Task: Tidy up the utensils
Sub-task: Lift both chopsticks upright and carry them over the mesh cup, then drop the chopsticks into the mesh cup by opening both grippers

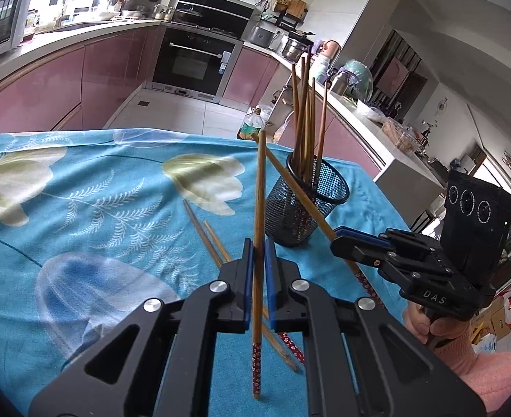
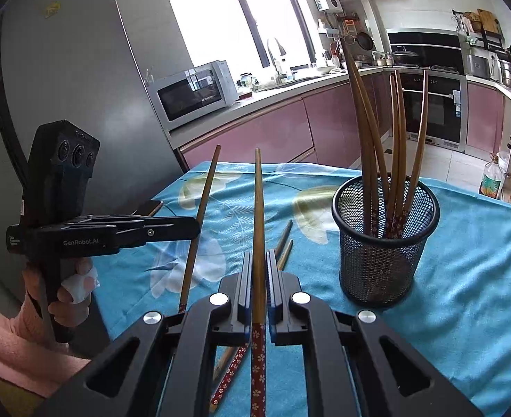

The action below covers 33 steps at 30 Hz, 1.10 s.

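Holder (image 2: 386, 243) (black mesh) stands near two loose chopsticks (image 1: 207, 239) — tablecloth (image 1: 81, 191) beneath

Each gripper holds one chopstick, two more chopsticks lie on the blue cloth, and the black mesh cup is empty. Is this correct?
Not quite: the black mesh cup is not empty; several chopsticks stand in it, as the right wrist view shows. The rest holds: the left gripper and the right gripper each hold one.
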Each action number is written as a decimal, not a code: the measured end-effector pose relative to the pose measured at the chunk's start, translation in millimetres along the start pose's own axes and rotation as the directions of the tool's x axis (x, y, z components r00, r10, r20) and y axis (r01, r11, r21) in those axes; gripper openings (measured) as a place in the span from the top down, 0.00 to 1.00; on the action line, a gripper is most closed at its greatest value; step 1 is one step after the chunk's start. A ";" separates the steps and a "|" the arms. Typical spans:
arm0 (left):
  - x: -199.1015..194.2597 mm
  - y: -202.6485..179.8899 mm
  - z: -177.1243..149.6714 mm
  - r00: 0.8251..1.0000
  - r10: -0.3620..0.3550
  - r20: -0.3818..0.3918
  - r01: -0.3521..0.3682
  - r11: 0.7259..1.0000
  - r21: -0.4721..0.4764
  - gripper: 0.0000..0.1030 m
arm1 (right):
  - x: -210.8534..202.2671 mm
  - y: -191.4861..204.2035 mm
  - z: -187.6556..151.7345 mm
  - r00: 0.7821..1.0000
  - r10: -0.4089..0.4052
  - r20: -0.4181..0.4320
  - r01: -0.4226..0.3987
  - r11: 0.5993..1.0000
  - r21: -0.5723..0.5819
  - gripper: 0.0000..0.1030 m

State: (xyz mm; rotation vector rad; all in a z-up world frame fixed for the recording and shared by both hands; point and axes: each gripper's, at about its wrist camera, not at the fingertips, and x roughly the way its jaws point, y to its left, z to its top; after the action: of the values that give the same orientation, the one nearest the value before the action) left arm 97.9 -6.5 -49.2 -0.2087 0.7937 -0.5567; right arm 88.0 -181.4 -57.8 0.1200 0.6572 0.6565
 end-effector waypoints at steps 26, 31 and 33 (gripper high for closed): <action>-30.6 -23.7 32.6 0.988 -0.113 0.105 0.109 0.993 0.038 0.93 | -30.2 -20.9 22.9 0.985 -0.054 0.166 0.049 0.998 0.034 0.94; -31.8 -33.3 52.1 0.981 -0.134 0.140 0.127 0.990 0.058 0.94 | -31.1 -29.6 34.3 0.977 -0.073 0.198 0.069 0.997 0.028 0.94; -30.2 -37.7 57.2 0.980 -0.135 0.143 0.126 0.990 0.066 0.94 | -29.2 -30.8 35.5 0.978 -0.077 0.194 0.073 0.997 0.026 0.94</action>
State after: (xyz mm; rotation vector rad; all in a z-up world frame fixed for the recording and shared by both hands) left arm 107.4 -23.1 23.2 -0.2480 0.6224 -0.6790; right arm 108.1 -220.0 -23.5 0.1739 0.4769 0.5575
